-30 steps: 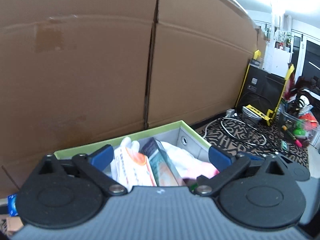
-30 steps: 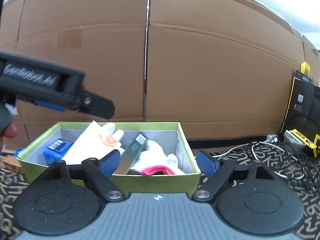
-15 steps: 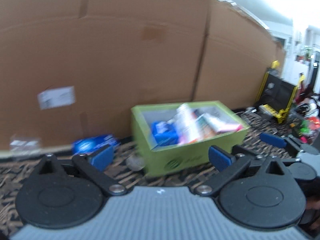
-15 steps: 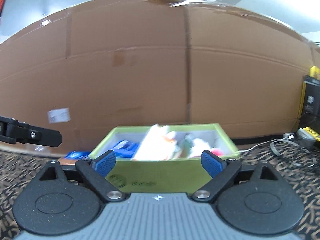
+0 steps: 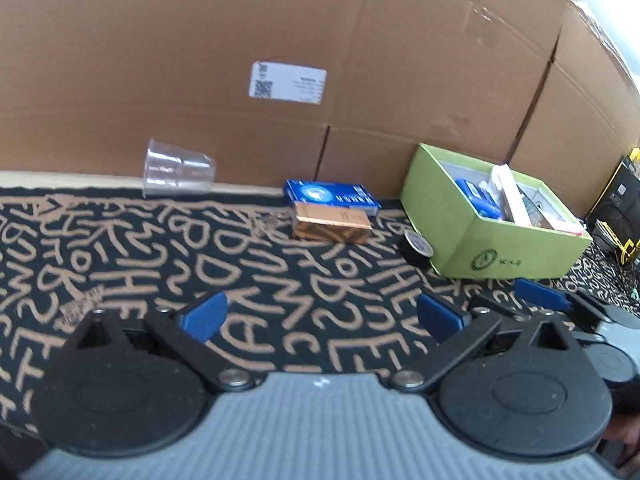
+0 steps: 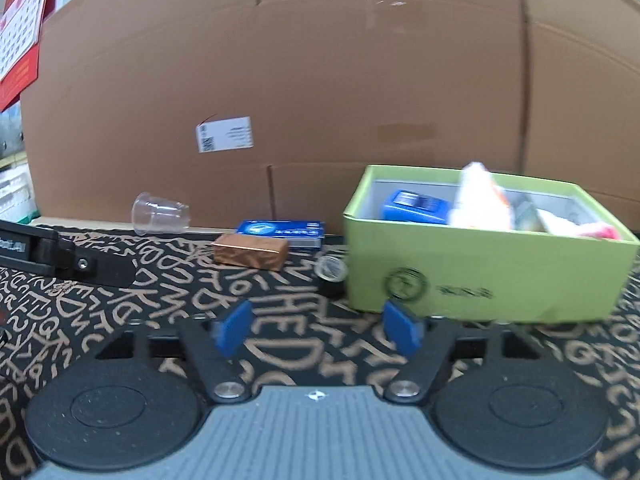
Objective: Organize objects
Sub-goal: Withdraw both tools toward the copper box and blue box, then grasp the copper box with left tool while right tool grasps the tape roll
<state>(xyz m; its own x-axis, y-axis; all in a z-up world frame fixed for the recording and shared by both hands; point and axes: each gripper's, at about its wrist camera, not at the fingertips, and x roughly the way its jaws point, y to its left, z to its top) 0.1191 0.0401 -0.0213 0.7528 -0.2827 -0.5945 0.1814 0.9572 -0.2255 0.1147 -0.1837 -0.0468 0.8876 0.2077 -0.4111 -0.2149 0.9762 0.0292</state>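
Fingers: both pairs are standing spread apart and gripping nothing; the left gripper point(image 5: 320, 314) and the right gripper point(image 6: 316, 328) are hovering over the patterned cloth point(image 5: 120, 248).
Cardboard wall point(image 5: 280, 32): standing along the back edge of the cloth, carrying a white label point(image 5: 288, 82).
Green box point(image 6: 480, 264): sitting on the cloth at the right against the cardboard, holding a blue carton point(image 6: 414, 206), a white packet point(image 6: 478, 200) and something pink (too blurred to name).
Blue box point(image 5: 330, 196): lying flat at the foot of the cardboard, left of the green box.
Copper box point(image 5: 330, 226): lying just in front of the blue box, touching or nearly touching it.
Clear cup point(image 5: 176, 168): lying on its side near the cardboard, well left of the two boxes.
Tape roll point(image 5: 418, 247): sitting right beside the green box's near left corner.
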